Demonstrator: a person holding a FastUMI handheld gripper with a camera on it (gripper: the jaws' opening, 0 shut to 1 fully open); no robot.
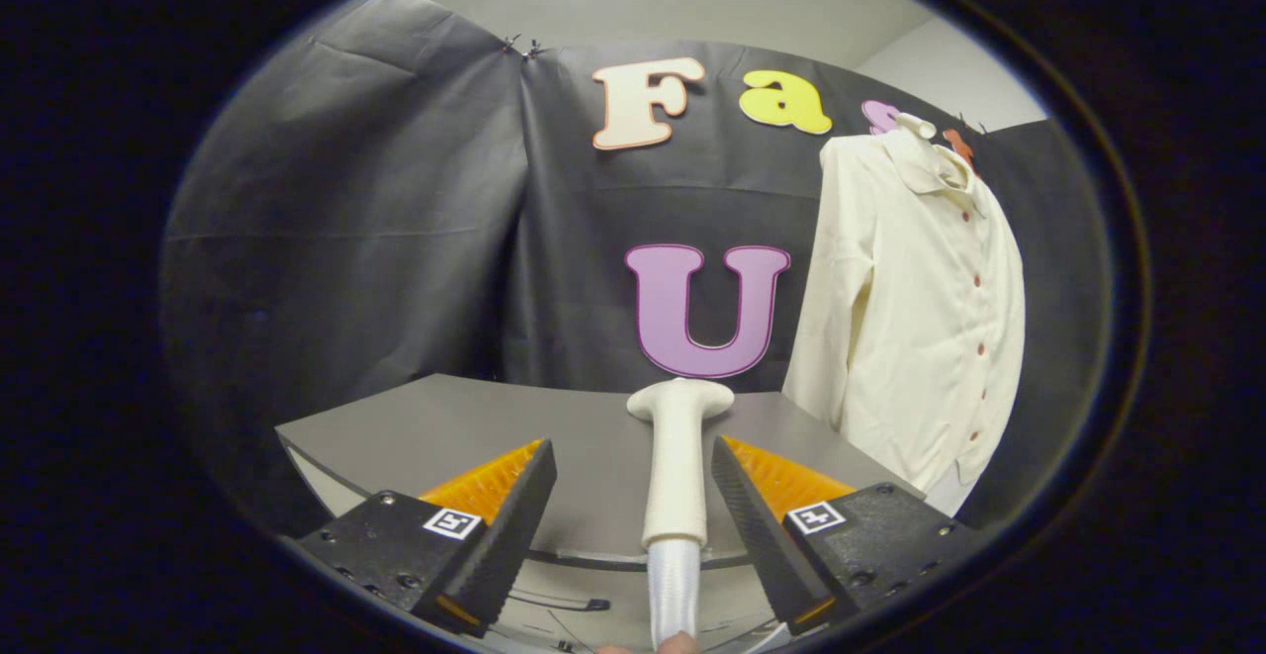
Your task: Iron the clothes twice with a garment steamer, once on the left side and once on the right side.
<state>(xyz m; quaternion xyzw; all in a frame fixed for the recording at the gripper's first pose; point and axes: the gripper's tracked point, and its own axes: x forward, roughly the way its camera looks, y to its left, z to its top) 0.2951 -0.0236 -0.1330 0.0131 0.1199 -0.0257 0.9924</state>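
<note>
Nearest the lens sit the two black fingers of the hand-held gripper (633, 491), each a wedge with a ribbed black inner face, an orange ridged insert on top and a small square black-and-white marker tag on its base block. They stand apart, with the off-white plastic garment steamer (677, 456) running up through the gap — closer to the right finger (757, 525) than to the left finger (504, 525). Whether the right finger touches it cannot be told; the left one is clearly clear of it, so nothing is clamped.

At the steamer's lower end a glossy white ribbed hose (675, 595) leaves the smooth matte handle. A fingertip (678, 644) of a person shows at the hose's bottom. The handle rises straight and widens at the far end into a rounded, T-shaped head, which lies just beyond the fingertips over the grey matte tabletop (445, 426).

Beyond the fingers and off to the right hangs the cream long-sleeved button-up shirt (915, 327) — soft woven cloth with a collar and a row of small reddish-brown buttons down the front. It hangs upright against the black cloth wall, its hem reaching down past the table's far right edge. No brand or readable label shows on steamer, shirt or gripper.
</note>
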